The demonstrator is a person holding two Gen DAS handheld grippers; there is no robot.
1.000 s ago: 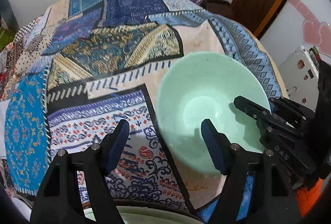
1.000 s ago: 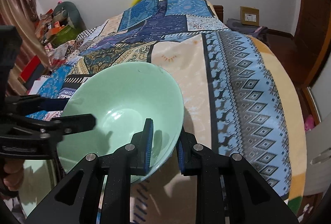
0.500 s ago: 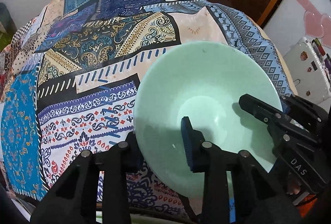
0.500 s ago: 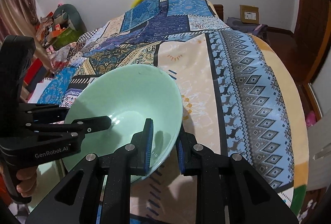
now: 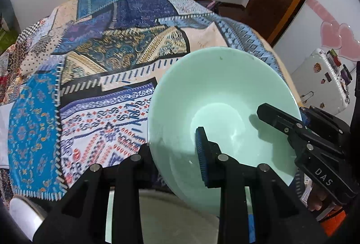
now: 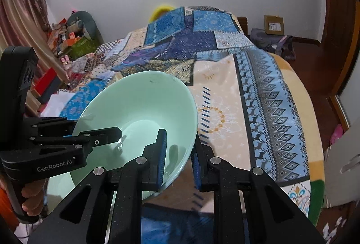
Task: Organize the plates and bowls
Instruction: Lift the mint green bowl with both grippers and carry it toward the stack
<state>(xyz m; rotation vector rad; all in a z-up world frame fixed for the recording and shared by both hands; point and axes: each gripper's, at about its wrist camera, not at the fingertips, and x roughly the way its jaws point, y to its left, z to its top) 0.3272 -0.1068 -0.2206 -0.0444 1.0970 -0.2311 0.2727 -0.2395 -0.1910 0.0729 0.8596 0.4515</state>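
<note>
A pale green bowl (image 5: 220,95) hangs tilted above the patterned blanket, held from two sides. My left gripper (image 5: 174,142) has the bowl's near rim between its jaws, which are closing: one blue pad lies inside the bowl and the other finger is hidden behind the wall. In the right wrist view the same bowl (image 6: 139,108) has its right rim pinched by my right gripper (image 6: 180,144), which is shut on it. The left gripper (image 6: 90,129) reaches in from the left there, held by a hand. A second pale green dish (image 5: 110,210) lies below the bowl.
The patchwork blanket (image 5: 101,59) covers a bed that fills both views. A white sticker-covered case (image 5: 319,81) and a wooden door stand at the right. A cardboard box (image 6: 273,24) sits on the floor by the far wall. Clutter (image 6: 72,39) lines the left wall.
My left gripper went from wide open beside the bowl to closed over its near rim. The bowl has risen off the blanket with both grippers.
</note>
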